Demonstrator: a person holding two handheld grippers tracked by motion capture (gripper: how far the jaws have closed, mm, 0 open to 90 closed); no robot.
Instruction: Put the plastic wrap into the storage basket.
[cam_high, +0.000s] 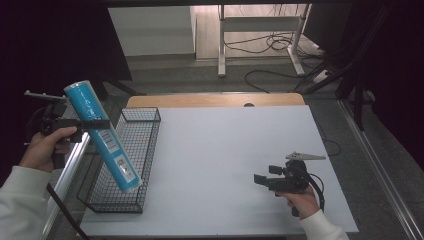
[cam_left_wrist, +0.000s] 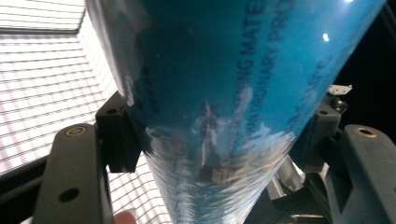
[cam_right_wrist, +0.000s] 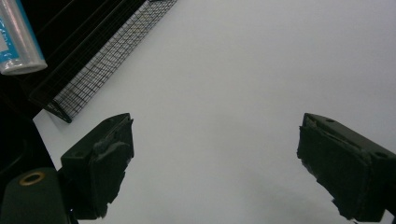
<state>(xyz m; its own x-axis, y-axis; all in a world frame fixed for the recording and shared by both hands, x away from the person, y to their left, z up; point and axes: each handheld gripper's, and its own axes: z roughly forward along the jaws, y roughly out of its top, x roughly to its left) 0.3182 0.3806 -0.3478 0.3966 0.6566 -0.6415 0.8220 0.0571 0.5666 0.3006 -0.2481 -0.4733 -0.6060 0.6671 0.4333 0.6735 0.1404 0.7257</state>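
Note:
A long blue roll (cam_high: 102, 137) wrapped in clear film, with white labels, hangs tilted in the air over the black wire basket (cam_high: 147, 121) at the table's left. My left gripper (cam_high: 95, 123) is shut on the roll's upper part, beyond the table's left edge. In the left gripper view the blue roll (cam_left_wrist: 224, 93) sits between both jaws. My right gripper (cam_high: 260, 179) rests low over the white table near the front right, open, with nothing between its jaws. In the right gripper view the gripper (cam_right_wrist: 215, 163) looks across bare white table toward the basket (cam_right_wrist: 102, 65) and the roll's end (cam_right_wrist: 16, 42).
The white table (cam_high: 225, 150) has a wooden strip along its far edge. A metal rail (cam_high: 67, 172) runs along the left side beside the basket. A desk frame (cam_high: 260, 35) and cables lie on the floor behind.

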